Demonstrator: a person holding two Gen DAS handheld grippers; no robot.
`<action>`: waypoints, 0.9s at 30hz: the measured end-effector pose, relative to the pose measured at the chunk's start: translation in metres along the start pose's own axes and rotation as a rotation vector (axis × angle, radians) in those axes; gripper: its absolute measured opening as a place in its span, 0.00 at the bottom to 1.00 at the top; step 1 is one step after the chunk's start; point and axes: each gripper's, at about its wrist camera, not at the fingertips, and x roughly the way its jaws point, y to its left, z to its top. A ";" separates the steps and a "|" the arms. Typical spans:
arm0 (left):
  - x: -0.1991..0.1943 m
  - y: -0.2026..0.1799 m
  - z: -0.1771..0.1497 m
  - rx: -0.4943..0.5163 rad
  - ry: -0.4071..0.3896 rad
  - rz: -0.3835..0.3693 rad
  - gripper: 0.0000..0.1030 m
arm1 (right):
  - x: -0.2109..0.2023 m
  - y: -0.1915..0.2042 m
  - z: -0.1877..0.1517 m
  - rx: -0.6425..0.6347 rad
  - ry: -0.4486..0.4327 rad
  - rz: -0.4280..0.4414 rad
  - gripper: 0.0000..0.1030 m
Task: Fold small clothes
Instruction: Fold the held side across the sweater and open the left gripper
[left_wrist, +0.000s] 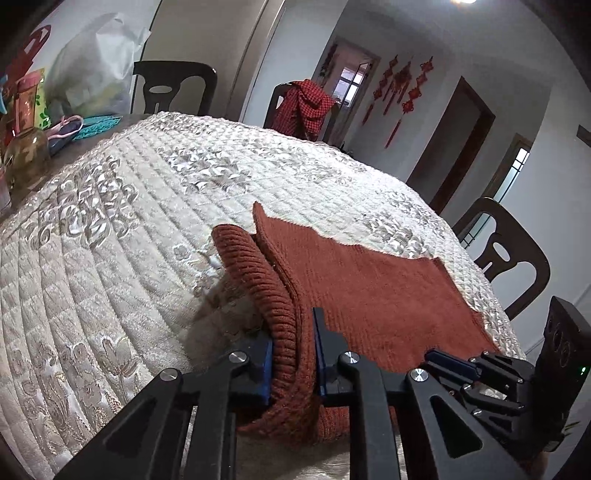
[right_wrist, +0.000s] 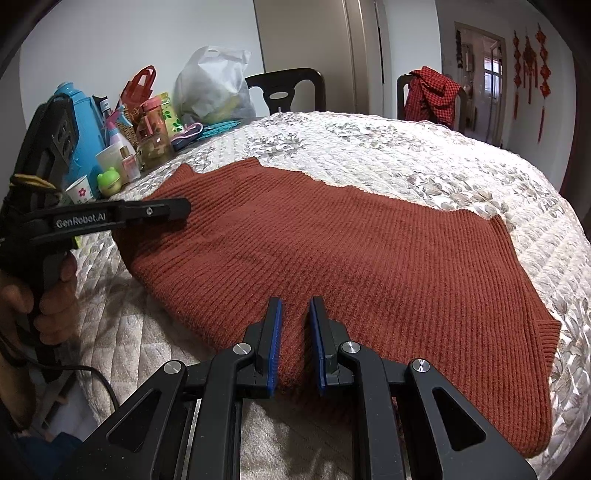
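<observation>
One rust sweater (right_wrist: 332, 258) is spread on the quilted table (right_wrist: 443, 155). Its near edge is clamped by two grippers, left (left_wrist: 293, 350) and right (right_wrist: 295, 343); bare quilt is seen beyond.

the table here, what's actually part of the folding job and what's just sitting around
Part of the job:
- rust knit sweater
- left gripper, shut on the sweater's ribbed edge
- right gripper, shut on the near edge
- quilted table cover, the folding surface

Just lying about:
- white plastic bag
- blue jug
- green frog toy
- red checked garment on a chair
</observation>
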 end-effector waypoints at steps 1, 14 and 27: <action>-0.001 -0.001 0.001 0.003 -0.001 -0.004 0.18 | -0.001 0.001 0.000 -0.005 0.000 -0.006 0.15; -0.008 -0.038 0.026 0.043 -0.015 -0.142 0.18 | -0.038 -0.011 -0.013 0.013 -0.028 0.019 0.15; 0.077 -0.133 0.007 0.141 0.197 -0.365 0.06 | -0.092 -0.111 -0.032 0.319 -0.125 -0.105 0.15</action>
